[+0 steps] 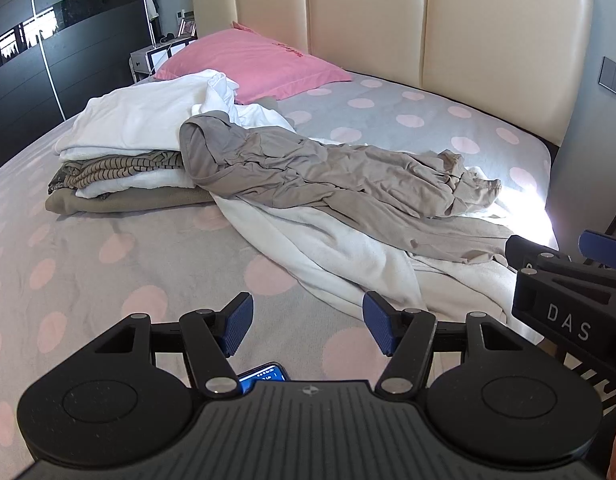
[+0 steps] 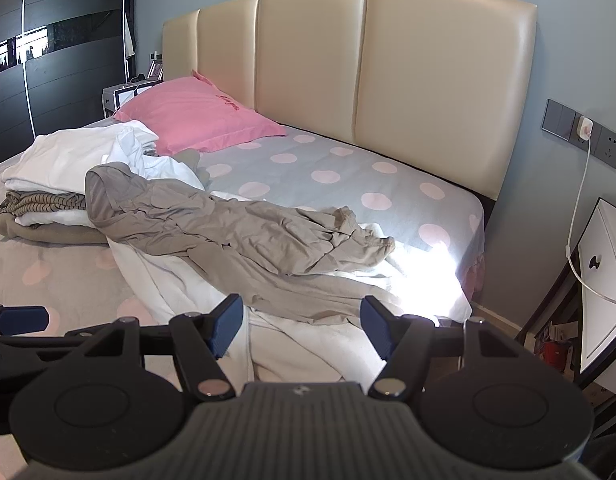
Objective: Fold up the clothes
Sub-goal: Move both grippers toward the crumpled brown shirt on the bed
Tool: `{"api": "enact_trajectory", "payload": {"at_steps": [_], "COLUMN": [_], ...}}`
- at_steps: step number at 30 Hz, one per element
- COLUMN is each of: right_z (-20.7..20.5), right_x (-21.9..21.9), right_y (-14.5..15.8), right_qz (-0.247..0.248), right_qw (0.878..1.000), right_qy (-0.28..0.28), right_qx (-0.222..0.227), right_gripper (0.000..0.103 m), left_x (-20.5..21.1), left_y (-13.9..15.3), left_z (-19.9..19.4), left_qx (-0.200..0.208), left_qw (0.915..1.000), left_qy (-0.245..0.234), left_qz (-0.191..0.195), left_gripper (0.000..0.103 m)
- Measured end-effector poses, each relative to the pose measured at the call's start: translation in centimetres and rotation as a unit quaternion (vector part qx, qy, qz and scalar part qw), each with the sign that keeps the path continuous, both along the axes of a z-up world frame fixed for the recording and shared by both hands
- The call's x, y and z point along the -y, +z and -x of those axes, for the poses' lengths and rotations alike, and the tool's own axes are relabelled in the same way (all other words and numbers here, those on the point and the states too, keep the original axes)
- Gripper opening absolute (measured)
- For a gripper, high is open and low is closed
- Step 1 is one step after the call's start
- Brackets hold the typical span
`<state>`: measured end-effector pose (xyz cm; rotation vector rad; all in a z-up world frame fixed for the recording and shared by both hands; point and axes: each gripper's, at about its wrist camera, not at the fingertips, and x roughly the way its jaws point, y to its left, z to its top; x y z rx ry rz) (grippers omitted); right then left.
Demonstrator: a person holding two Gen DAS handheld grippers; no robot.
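Left wrist view is showing the left gripper (image 1: 308,326) hovering with jaws spread, gripping nothing; the right gripper (image 2: 302,326) is likewise gaping; beyond, the crumpled beige hoodie (image 1: 328,172) is lying limp over a white garment (image 1: 328,256) on the bed (image 1: 108,248); light, floppy, probably best pinched at the hem

On the bed (image 1: 108,248), a pillow (image 1: 252,62) lies against the headboard (image 1: 388,20) at the far left. Just before it sits a stack of folded clothes (image 1: 120,160). A crumpled hooded garment (image 1: 328,176) drapes from that stack's right edge across to the bed's right side, lying on a spread towel (image 1: 328,256). The left gripper (image 1: 308,328) hovers over the near bed edge, the right gripper (image 2: 302,328) beside it to the right. A nightstand (image 2: 604,280) stands right of the bed.
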<state>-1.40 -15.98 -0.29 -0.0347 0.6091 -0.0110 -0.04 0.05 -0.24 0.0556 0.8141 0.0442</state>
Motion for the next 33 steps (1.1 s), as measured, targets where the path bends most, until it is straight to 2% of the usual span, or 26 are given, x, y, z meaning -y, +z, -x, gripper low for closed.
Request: {"api": "enact_trajectory", "payload": {"at_steps": [27, 33], "right_z": [-2.1, -5.2], "right_x": [-0.1, -0.3], "right_y": [-1.2, -1.8], "right_qz": [0.012, 0.009], "right_qw": [1.000, 0.997], "right_qy": [0.007, 0.051], "right_qx": [-0.027, -0.055], "right_gripper": [0.068, 0.065], "left_x": [-0.2, -2.2], "left_y": [-1.5, -2.1], "left_z": [-1.7, -4.1], "left_qx": [-0.017, -0.023], "left_qw": [0.9999, 0.9997], "left_qy": [-0.005, -0.001], "left_qz": [-0.002, 0.008], "left_gripper": [0.059, 0.052]}}
